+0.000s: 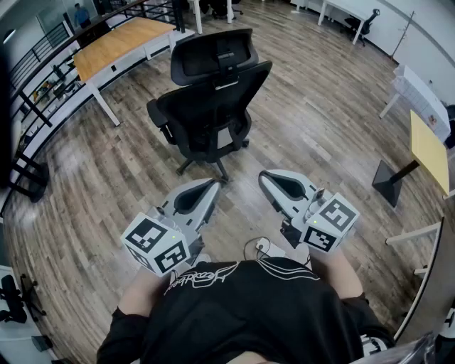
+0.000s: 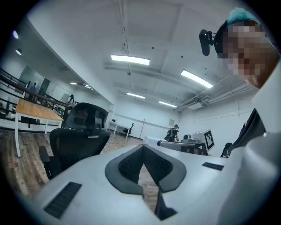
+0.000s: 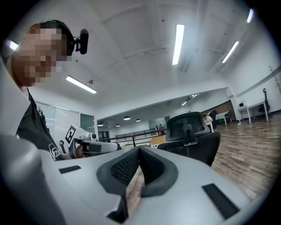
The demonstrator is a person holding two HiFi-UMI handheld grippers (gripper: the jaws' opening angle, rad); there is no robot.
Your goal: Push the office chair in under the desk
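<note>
A black mesh office chair (image 1: 210,99) stands on the wooden floor ahead of me, its back and headrest turned towards me. Beyond it at the upper left is a wooden-topped desk (image 1: 117,44) with white legs. My left gripper (image 1: 213,186) is held low at the left, short of the chair, shut with nothing between its pads. My right gripper (image 1: 264,176) is beside it at the right, also shut and empty. The chair (image 2: 77,136) shows at the left of the left gripper view, and the chair (image 3: 191,134) right of centre in the right gripper view.
A black railing (image 1: 35,64) runs along the left edge beyond the desk. A second table (image 1: 426,146) with a yellow top and dark foot stands at the right. More white desks (image 1: 348,14) and chairs are at the far end. Wooden floor (image 1: 313,128) surrounds the chair.
</note>
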